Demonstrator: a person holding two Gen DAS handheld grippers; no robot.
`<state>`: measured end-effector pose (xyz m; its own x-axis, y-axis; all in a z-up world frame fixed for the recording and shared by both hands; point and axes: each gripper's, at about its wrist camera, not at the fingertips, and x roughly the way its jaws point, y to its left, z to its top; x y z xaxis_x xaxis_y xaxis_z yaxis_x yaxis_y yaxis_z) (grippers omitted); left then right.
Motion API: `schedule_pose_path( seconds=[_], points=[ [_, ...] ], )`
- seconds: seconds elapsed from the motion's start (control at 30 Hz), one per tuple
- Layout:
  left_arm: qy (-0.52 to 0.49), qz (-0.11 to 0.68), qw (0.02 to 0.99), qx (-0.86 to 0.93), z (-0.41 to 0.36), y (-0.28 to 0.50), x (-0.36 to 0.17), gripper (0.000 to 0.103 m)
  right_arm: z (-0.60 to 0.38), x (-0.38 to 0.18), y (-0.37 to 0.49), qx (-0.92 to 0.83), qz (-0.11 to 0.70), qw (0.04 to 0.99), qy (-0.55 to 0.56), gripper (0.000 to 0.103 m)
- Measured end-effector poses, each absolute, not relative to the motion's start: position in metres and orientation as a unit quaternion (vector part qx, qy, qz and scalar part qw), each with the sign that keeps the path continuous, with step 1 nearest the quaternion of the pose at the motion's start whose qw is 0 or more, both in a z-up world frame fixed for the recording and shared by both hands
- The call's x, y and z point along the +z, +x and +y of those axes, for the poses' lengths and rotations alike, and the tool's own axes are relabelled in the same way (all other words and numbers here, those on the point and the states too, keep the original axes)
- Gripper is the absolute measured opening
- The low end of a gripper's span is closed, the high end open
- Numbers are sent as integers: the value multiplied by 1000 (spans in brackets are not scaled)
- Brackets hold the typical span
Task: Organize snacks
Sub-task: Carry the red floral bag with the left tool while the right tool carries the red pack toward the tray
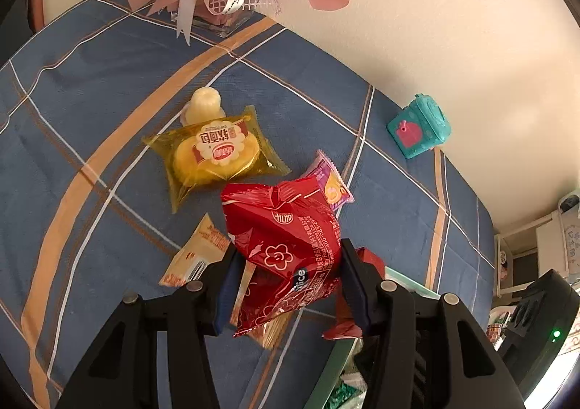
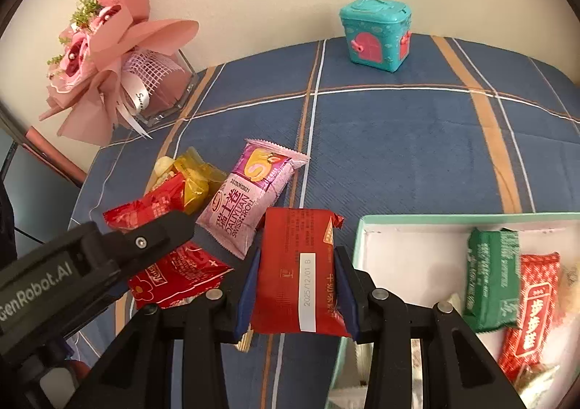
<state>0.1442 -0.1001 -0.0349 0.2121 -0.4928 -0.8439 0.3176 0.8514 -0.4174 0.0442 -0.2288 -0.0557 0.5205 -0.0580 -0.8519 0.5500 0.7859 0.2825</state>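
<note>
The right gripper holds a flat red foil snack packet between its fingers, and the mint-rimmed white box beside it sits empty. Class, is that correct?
Not quite. The right gripper does hold the flat red foil snack packet, but the mint-rimmed white box is not empty: the right wrist view shows a green packet and a red packet inside.

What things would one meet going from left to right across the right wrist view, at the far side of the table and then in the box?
Far side: pink bouquet → teal toy box. In the box: green packet → red packet.
</note>
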Motion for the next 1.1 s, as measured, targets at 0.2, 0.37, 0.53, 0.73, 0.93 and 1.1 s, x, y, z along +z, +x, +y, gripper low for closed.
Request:
schedule_pose_path(
  seconds=[0.2,0.37,0.53,0.73,0.93,1.1],
  points=[
    [-75,567,779,-257,-89,138,-27,53,-226,-49,27,-182,456,827,272,42],
    [-68,568,778,-259,-86,130,-24,53,-223,-46,12,-186,459,827,267,42],
    [-60,568,777,-264,-85,117,-20,53,-221,-41,-2,-188,457,827,266,42],
    [-48,558,782,-274,-83,101,-10,53,-216,-30,-21,-188,446,833,269,42],
    [-46,547,785,-287,-83,86,3,53,-210,-15,-43,-191,431,838,274,42],
    [-38,543,783,-302,-86,72,8,53,-207,-3,-61,-198,422,840,276,42]
  ],
)
